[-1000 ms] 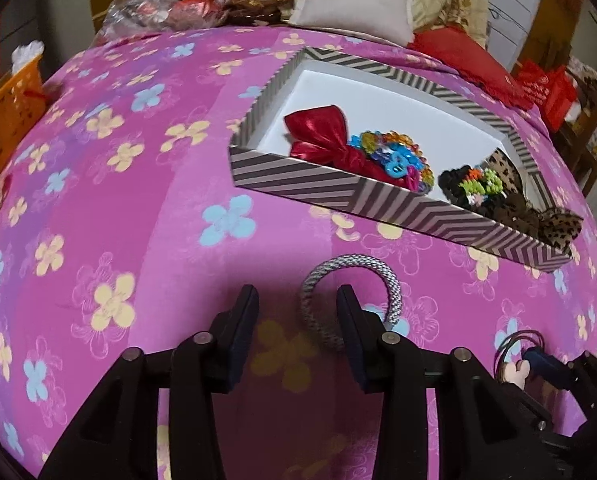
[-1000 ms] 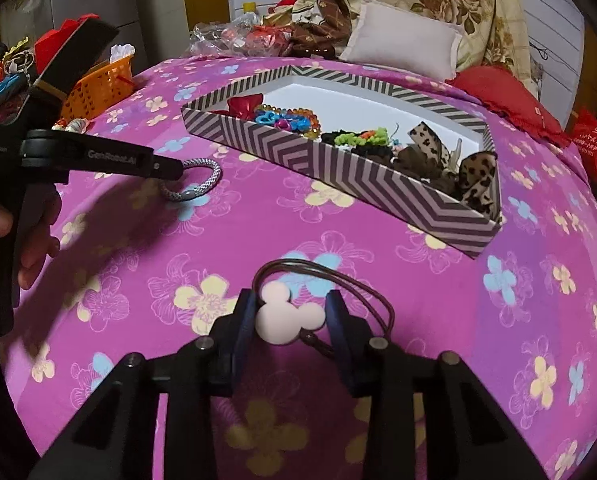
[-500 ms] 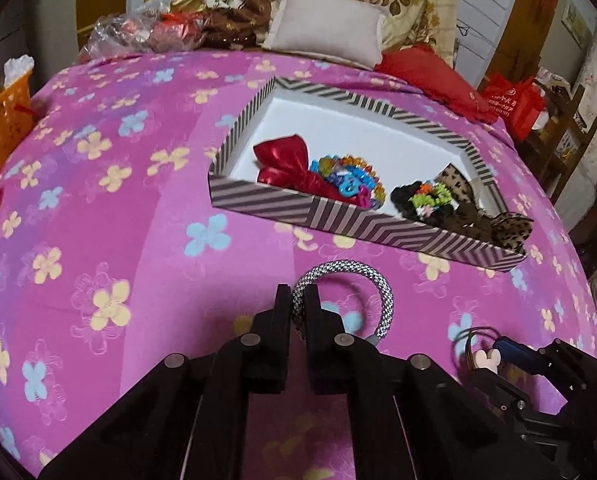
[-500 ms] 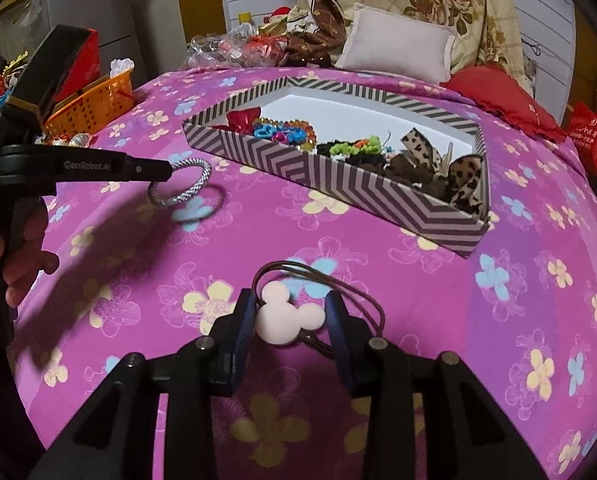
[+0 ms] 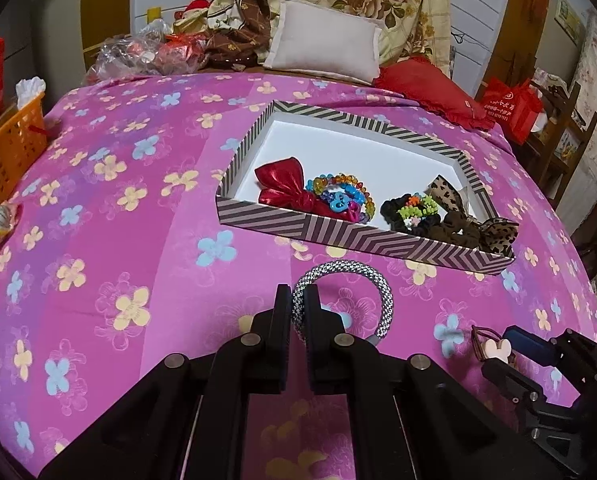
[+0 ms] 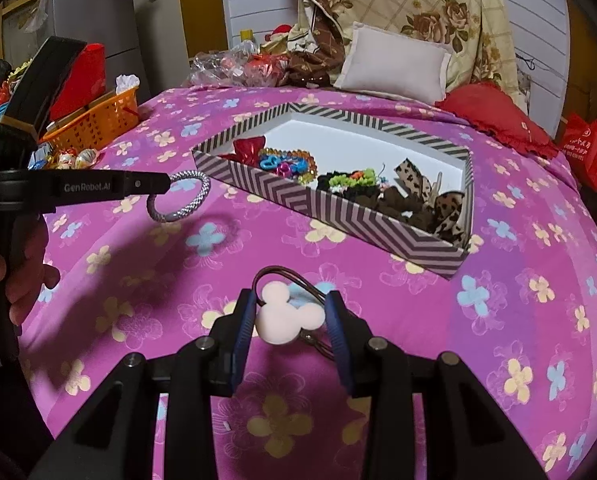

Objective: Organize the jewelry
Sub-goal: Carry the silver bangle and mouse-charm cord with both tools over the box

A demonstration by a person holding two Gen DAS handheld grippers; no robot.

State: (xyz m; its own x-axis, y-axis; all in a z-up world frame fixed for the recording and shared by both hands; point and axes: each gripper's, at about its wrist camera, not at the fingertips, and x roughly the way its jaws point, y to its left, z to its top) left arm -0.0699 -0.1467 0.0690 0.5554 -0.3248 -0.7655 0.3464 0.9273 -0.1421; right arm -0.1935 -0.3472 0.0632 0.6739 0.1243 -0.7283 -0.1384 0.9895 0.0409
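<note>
My left gripper [image 5: 297,304] is shut on a silver braided bracelet [image 5: 382,292] and holds it above the bedspread; the bracelet also shows in the right wrist view [image 6: 192,200]. My right gripper [image 6: 290,312] has its jaws around a white mouse-head hair tie [image 6: 288,318] with brown elastic loops; the charm fills the gap and looks lifted. The striped box [image 5: 362,238] lies ahead, holding a red bow [image 5: 282,184], a colourful bead bracelet [image 5: 340,196], a black scrunchie [image 5: 410,208] and leopard bows [image 5: 494,232].
A pink flowered bedspread [image 5: 118,220] covers the bed. An orange basket [image 5: 10,148] stands at the left edge. A white pillow [image 5: 326,46], a red cushion [image 5: 426,80] and plastic bags [image 5: 146,54] lie at the back.
My left gripper shut on the silver bracelet and lifted it off the bedspread. The right gripper kept its jaws around the mouse-head hair tie and rose a little.
</note>
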